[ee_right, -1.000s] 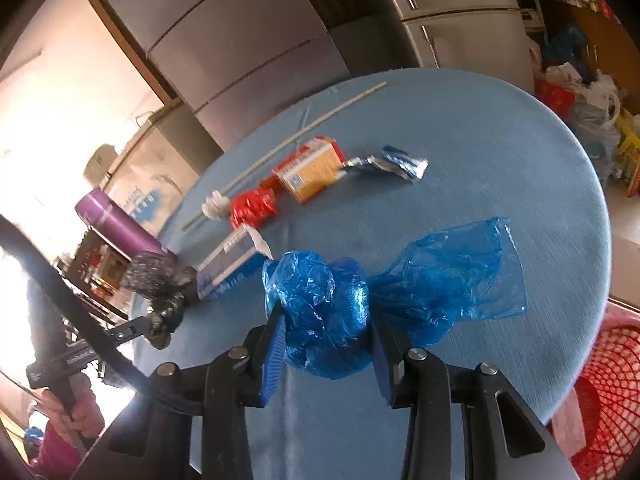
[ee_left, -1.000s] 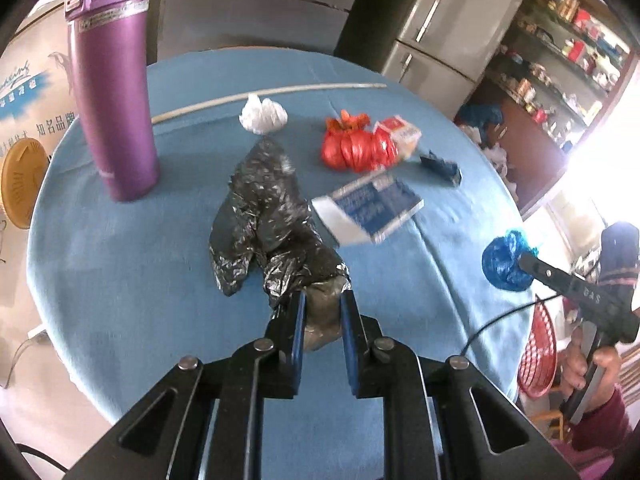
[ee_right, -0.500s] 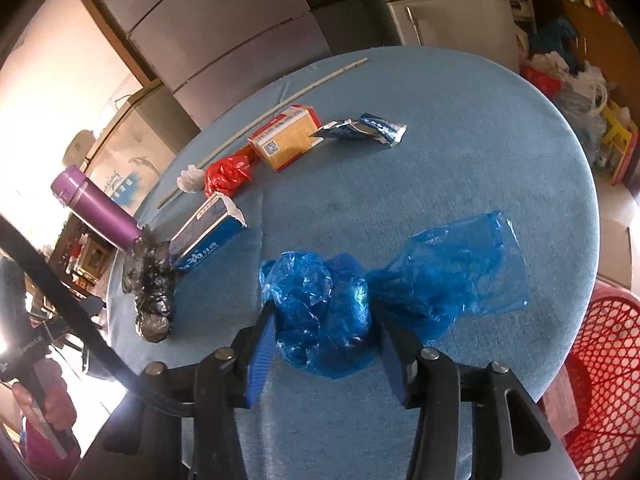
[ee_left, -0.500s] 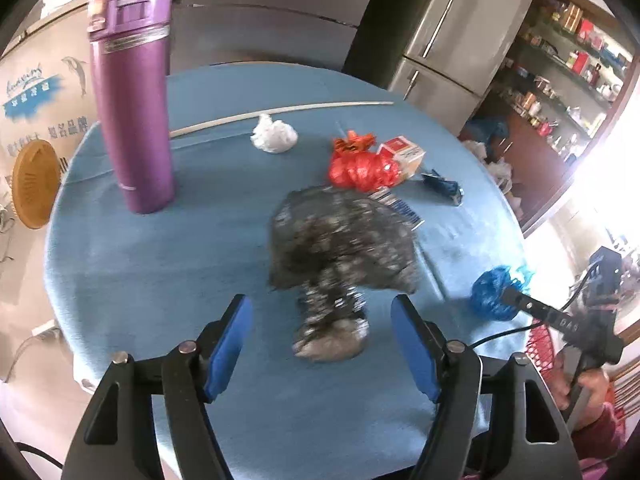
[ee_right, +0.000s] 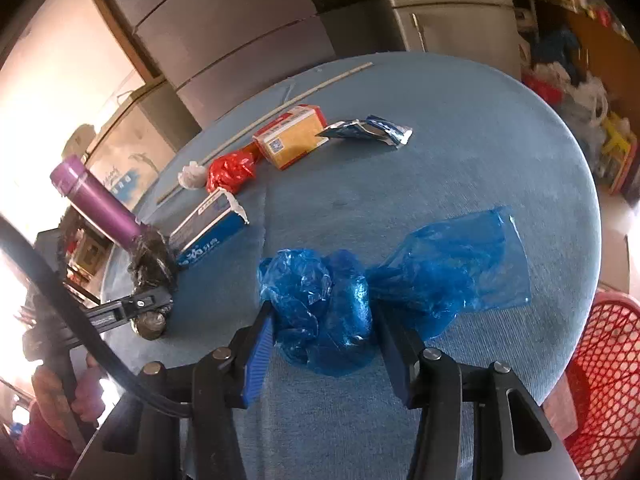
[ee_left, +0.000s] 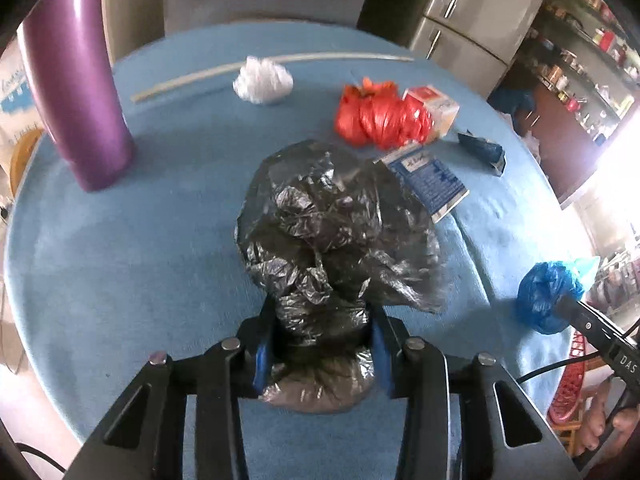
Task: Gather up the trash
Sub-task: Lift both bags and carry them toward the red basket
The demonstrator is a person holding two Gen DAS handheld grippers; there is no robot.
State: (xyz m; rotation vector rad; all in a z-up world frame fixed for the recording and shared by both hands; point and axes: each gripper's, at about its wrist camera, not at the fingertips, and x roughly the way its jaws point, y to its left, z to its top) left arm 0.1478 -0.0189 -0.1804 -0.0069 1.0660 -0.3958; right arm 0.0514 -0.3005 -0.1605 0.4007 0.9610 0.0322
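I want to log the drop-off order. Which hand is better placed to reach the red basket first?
Right, probably. The right tool grips the blue bag at the table edge, directly beside the red basket. The left tool, closing on the black bag, sits farther away.

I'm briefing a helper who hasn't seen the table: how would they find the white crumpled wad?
Start at the tall purple bottle standing on the round blue table. Follow the thin pale stick lying across the far side; the white crumpled wad lies beside it. It is the only white item, smaller than the red plastic bundle next to it.
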